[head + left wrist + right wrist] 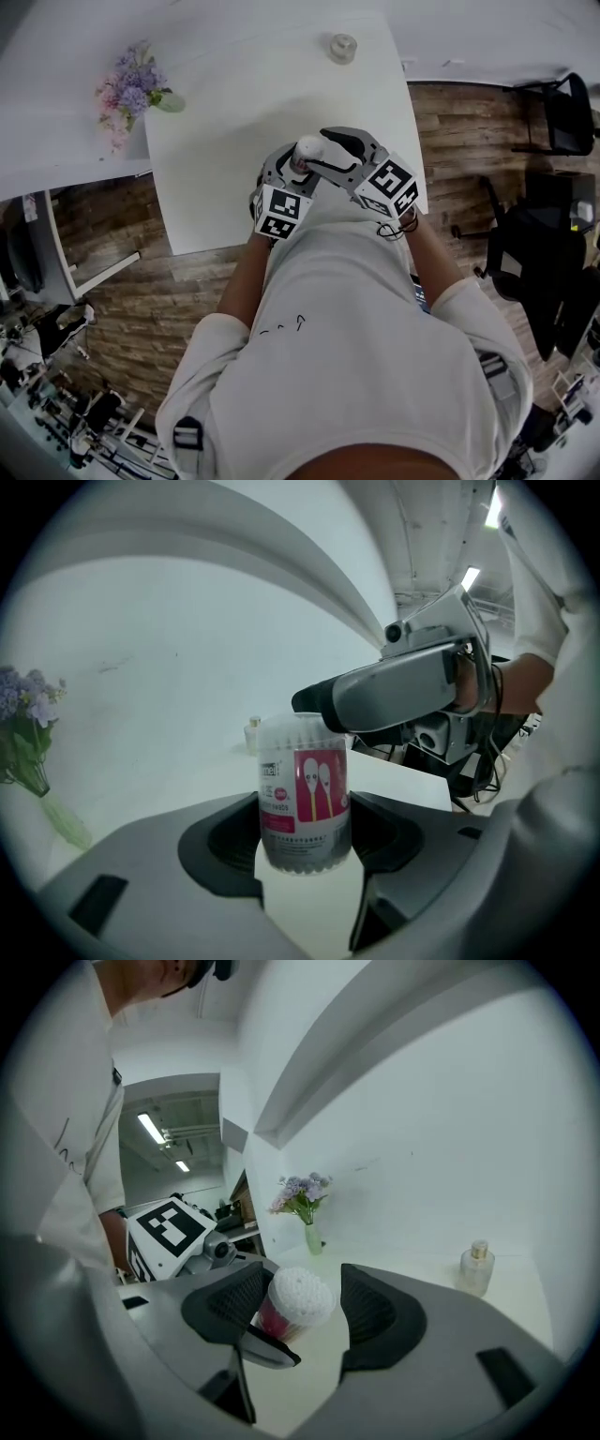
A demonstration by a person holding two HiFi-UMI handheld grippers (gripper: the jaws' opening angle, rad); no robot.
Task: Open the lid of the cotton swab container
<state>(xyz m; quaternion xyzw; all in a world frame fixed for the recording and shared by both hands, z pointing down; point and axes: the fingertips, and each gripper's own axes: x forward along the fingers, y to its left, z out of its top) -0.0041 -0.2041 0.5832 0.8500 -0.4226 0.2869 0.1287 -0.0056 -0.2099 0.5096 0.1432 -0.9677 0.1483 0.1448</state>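
The left gripper (pixel 305 832) is pinching the lower body of the cotton swab container (pixel 304 780), keeping it upright at the near part of the white worktop (pixel 244 103). The right gripper (pixel 298 1314) is hovering with jaws spread around the container's top, leaving a gap on one side.

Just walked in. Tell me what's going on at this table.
A person stands over a white table with a gripper in each hand, both at a cotton swab container. The left gripper is clamped on the container's lower body. The right gripper has its jaws apart around the container's top, with a gap at one pad. Whether the lid is still on cannot be told. A small bottle and a vase of flowers stand farther back.
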